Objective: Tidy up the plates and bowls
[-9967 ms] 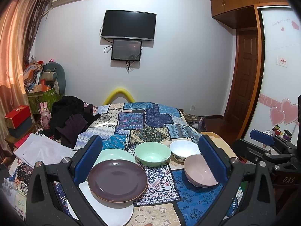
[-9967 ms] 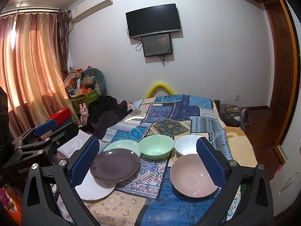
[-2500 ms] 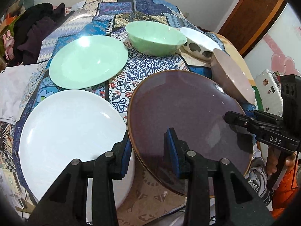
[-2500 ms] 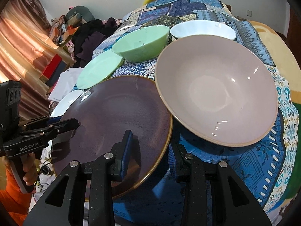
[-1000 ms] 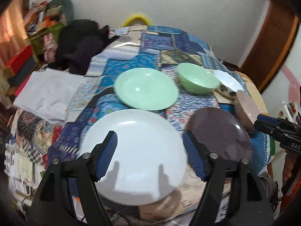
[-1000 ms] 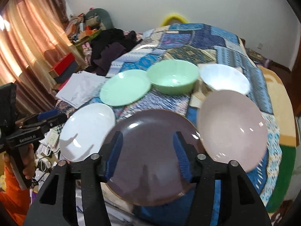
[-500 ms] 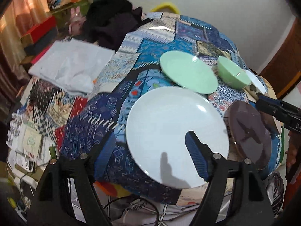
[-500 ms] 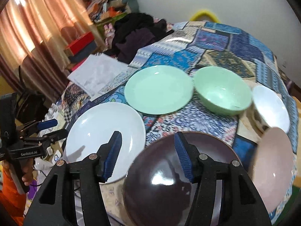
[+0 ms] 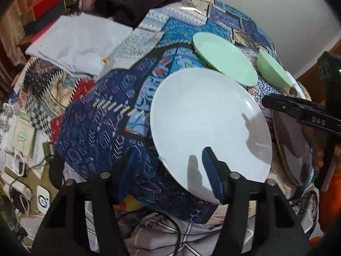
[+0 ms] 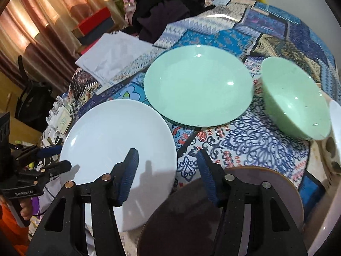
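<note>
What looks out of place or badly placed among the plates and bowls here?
The white plate sticks out past the near edge of the patchwork cloth, above the floor clutter. The green bowl appears to sit tilted, leaning toward the green plate. Nothing looks spilled or broken.

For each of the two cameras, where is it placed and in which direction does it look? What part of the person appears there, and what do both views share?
Left wrist: sits on the left gripper, looking steeply down at the white plate, whose near rim lies between the open fingers; the right gripper enters from the right.
Right wrist: sits on the right gripper, looking down between the white plate and the dark plate; a hand holding the left gripper shows at lower left.
Shared: white plate, green plate, green bowl, dark plate.
</note>
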Demonstrator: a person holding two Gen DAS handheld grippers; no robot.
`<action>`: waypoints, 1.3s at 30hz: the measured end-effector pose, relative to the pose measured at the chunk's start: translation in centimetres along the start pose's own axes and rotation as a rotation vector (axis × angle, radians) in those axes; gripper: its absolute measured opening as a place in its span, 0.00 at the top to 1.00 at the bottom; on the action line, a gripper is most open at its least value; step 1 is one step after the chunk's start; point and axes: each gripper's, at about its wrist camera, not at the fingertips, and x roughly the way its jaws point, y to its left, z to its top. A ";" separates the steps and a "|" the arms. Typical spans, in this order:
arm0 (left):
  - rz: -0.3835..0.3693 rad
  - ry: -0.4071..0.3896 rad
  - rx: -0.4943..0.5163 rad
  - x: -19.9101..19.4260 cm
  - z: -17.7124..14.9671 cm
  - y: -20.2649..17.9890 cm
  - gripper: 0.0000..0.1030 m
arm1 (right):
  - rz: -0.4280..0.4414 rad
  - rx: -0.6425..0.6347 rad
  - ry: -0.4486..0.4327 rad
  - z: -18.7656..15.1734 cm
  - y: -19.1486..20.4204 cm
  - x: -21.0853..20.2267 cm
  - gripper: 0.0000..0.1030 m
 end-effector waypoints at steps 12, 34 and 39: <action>-0.066 0.059 0.005 1.1 -0.4 -0.6 0.67 | 0.045 -0.015 0.124 0.9 -0.1 3.2 0.72; -0.056 0.038 -0.039 0.5 -0.9 0.5 0.67 | 0.046 -0.036 0.086 1.0 1.4 3.0 0.72; -0.029 0.012 -0.062 -0.4 -0.9 1.1 0.67 | 0.060 -0.052 0.062 1.1 2.4 2.6 0.73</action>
